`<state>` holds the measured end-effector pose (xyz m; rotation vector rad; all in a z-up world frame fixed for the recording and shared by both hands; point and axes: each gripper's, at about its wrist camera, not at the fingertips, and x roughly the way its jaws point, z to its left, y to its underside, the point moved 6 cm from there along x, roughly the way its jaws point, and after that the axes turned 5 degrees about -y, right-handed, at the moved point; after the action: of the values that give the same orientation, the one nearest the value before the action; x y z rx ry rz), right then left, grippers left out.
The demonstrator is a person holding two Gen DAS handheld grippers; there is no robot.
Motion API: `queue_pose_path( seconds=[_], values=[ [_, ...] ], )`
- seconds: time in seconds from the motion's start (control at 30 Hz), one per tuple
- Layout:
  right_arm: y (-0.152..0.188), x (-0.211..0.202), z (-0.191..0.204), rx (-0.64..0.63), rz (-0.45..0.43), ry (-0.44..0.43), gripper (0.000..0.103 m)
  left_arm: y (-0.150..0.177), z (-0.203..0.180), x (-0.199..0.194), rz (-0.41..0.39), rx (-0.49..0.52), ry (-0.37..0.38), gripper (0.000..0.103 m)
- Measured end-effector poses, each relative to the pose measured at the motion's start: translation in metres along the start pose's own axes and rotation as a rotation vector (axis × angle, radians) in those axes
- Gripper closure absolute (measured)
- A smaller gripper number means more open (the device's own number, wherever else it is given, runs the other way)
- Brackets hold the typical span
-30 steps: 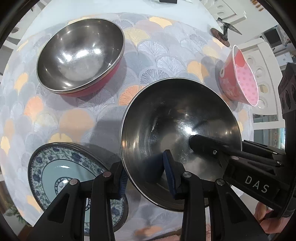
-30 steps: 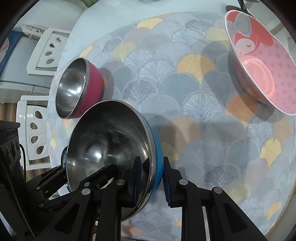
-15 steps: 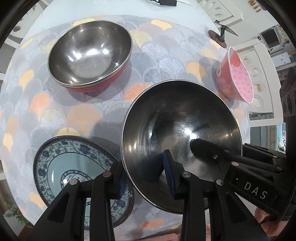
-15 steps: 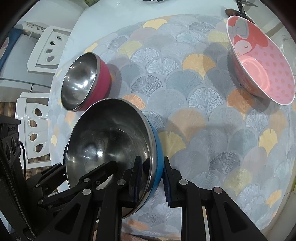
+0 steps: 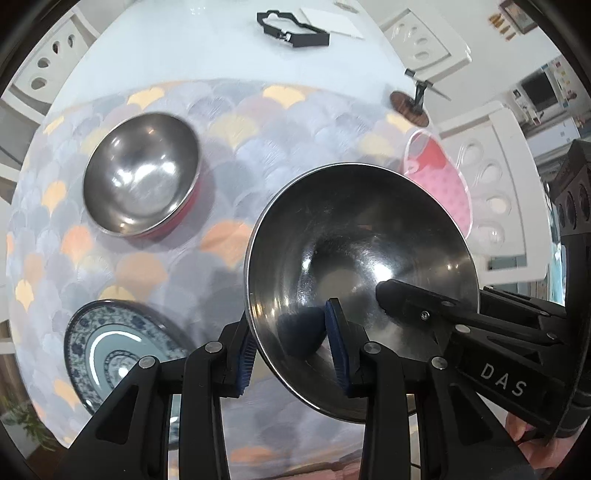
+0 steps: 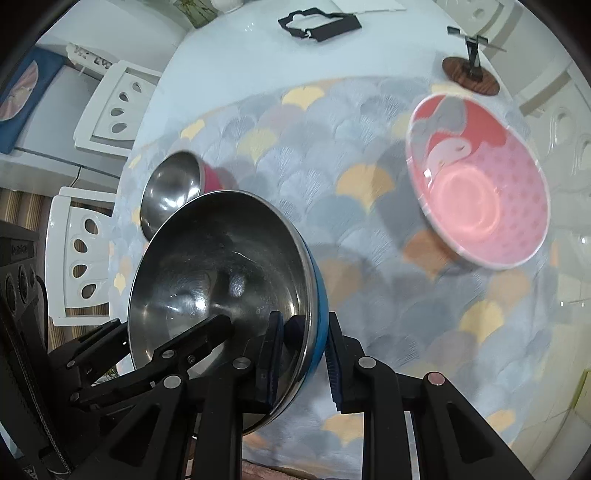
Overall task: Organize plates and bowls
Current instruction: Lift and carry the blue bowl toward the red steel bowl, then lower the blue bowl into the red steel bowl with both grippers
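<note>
Both tools grip the same steel bowl with the blue outside (image 6: 229, 280): the left tool (image 5: 291, 343) pinches the rim on one side, the right tool (image 6: 301, 354) pinches the rim on the other side, each with one pad inside and one outside. The bowl appears to hang tilted above the bench (image 5: 229, 44), clear of the patterned cloth (image 6: 369, 229).

The step in hand looks like carrying this bowl to a place where it can nest. The likeliest target is the steel bowl with the red outside (image 5: 142, 177), which sits on the cloth to the left and looks like the same kind. The next move calls for both hands travelling together and level, so the rim does not twist out of either grip, then lowering the bowl squarely into the other.

The blue-patterned plate (image 5: 110, 350) lies near the cloth's near edge, just beside the left tool's fingers. The pink bowl (image 6: 476, 184) stands well off to the right. Between them the cloth is bare, leaving free room for the crossing. A black frame (image 5: 295, 29) and a small stand (image 6: 471, 70) sit far back.
</note>
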<state>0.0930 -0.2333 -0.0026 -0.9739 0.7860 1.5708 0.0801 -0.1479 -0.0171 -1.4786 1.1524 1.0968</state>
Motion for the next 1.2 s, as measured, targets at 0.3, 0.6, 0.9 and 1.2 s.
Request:
queue_pose_path(
  seconds=[0.3, 0.6, 0.9, 1.2],
  values=[
    [-0.035, -0.038, -0.041, -0.033, -0.034, -0.032, 0.081, -0.04, -0.052, -0.005, -0.044, -0.004, -0.03, 0.072],
    [-0.065, -0.055, -0.101, 0.02, -0.065, -0.06, 0.08, -0.082, -0.109, 0.014, -0.064, 0.033, -0.027, 0.072],
    [-0.08, -0.051, -0.152, 0.062, -0.073, -0.076, 0.08, -0.091, -0.145, 0.05, -0.043, 0.065, -0.037, 0.071],
    [-0.087, -0.04, -0.171, 0.069, -0.056, -0.08, 0.08, -0.091, -0.156, 0.071, -0.026, 0.073, -0.063, 0.071]
  ],
)
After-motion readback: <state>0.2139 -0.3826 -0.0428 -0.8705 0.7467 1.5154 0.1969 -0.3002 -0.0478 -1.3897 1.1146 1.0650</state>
